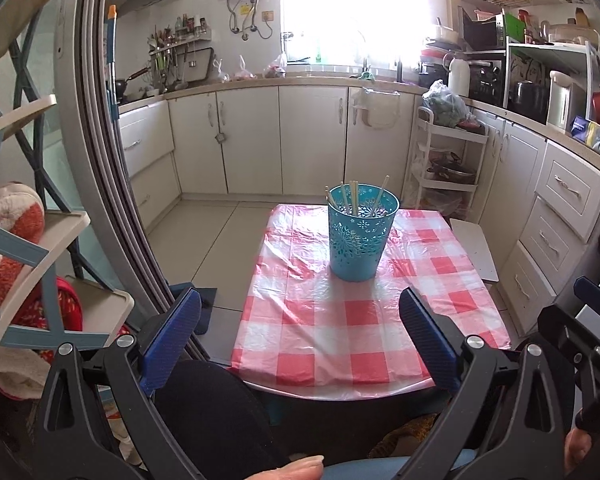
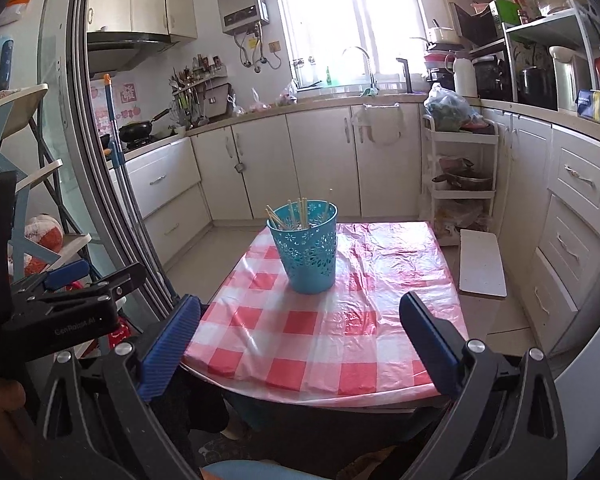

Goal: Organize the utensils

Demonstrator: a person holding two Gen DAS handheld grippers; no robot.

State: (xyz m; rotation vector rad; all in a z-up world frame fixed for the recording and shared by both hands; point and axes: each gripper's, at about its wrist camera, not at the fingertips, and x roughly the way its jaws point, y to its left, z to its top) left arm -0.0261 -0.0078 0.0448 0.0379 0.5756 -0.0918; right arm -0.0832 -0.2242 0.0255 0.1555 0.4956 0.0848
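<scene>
Step in hand, as I judge it: either the very start or the very end of sorting. All the chopsticks (image 1: 354,198) I can see already stand in the blue perforated holder (image 1: 358,236); none lie loose on the desk (image 1: 340,344) with its pink-and-white checked plastic cover.

Left gripper (image 1: 300,336): my fingers are spread wide, nothing between them. It is held back at the near edge of the desk, over my lap.

Right gripper (image 2: 300,340): fingers likewise spread wide and empty, also at the near edge. From the right wrist view my left gripper shows at the far left, beside the sliding door frame.

Holder position: upright toward the far half of the desk, well apart from both pairs of fingers. From the left wrist view it sits ahead, roughly centred between the fingers; from the right wrist view it sits ahead and a little to the left. The chopsticks lean against its rim, tips poking above it. The count is uncertain, since the lattice wall hides their lower parts; perhaps five or six.

Next move, if any remains: reach forward across the bare cloth to the holder and close on a chopstick tip above the rim. The sticks are thin and lean loosely, so a pinch calls for careful alignment.
</scene>
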